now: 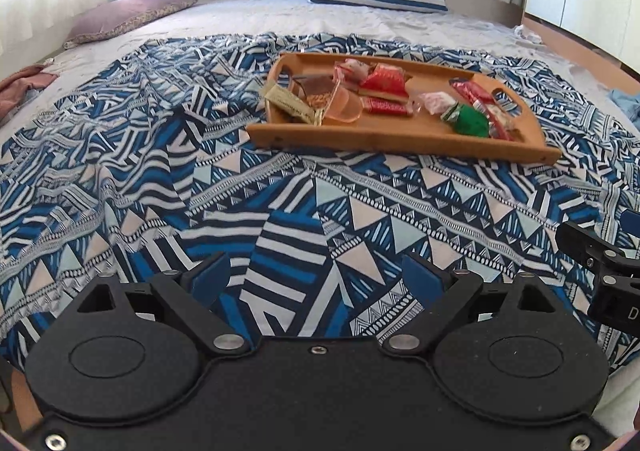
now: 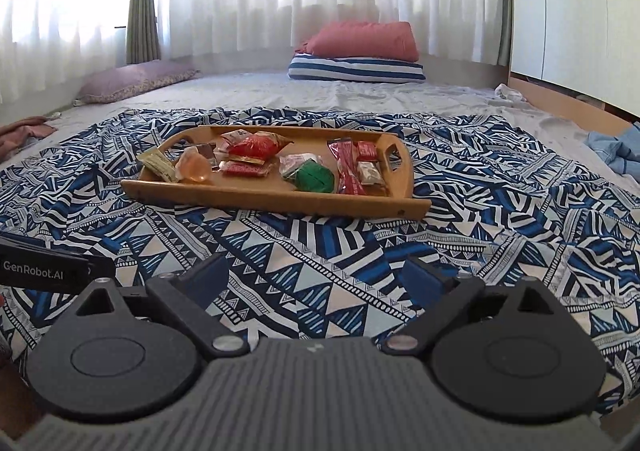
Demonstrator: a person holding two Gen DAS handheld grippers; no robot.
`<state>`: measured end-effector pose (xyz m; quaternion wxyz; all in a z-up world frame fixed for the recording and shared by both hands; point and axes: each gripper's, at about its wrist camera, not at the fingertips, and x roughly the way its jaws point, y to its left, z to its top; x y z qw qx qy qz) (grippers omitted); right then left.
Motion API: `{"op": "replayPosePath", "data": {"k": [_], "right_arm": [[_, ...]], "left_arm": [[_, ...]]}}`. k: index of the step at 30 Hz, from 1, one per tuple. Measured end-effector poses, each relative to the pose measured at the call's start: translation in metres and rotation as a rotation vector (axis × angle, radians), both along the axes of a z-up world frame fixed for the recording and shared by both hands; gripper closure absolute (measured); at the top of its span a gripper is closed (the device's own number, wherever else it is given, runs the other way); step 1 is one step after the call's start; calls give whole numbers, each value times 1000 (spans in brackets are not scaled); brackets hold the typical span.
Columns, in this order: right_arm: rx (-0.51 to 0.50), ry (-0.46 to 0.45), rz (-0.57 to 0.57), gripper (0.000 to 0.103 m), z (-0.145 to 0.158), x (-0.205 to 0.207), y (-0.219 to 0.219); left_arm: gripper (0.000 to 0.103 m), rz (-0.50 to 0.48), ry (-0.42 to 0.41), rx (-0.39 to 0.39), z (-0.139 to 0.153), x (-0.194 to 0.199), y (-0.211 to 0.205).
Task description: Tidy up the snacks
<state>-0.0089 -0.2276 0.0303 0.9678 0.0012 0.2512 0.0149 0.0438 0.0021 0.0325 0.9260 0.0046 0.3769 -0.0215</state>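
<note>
A blue-and-white patterned bedspread (image 2: pixel 280 251) is spread over the bed. On it, ahead of both claws, the oblong wooden tray (image 2: pixel 248 191) is laid crosswise, its handles left and right, with red, green and pale snack packets (image 2: pixel 316 177) heaped inside. The left claw (image 1: pixel 316 275) and right claw (image 2: pixel 316 275) are held spread, empty, above the bedspread. Packet labels cannot be read.

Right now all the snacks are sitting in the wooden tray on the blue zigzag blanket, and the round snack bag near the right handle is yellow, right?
Almost. The round snack bag is green, not yellow; the right wrist view shows it clearly. The rest holds: the snacks sit in the wooden tray, which rests on the blue zigzag blanket, and the bag lies toward the right handle.
</note>
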Motion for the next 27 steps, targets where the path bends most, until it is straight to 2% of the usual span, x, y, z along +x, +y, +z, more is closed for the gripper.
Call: {"op": "replayPosePath", "data": {"k": [8, 14, 21, 27], "right_arm": [[-2, -9, -16, 2, -14, 1, -2], [12, 30, -29, 2, -28, 9, -2], [-11, 79, -29, 1, -44, 16, 3], [-20, 89, -35, 0, -46, 19, 5]], "left_arm": [[11, 1, 13, 12, -21, 6, -2], [9, -11, -16, 31, -30, 6, -6], [6, -7, -30, 9, -35, 7, -4], [0, -24, -21, -4, -36, 8, -3]]}}
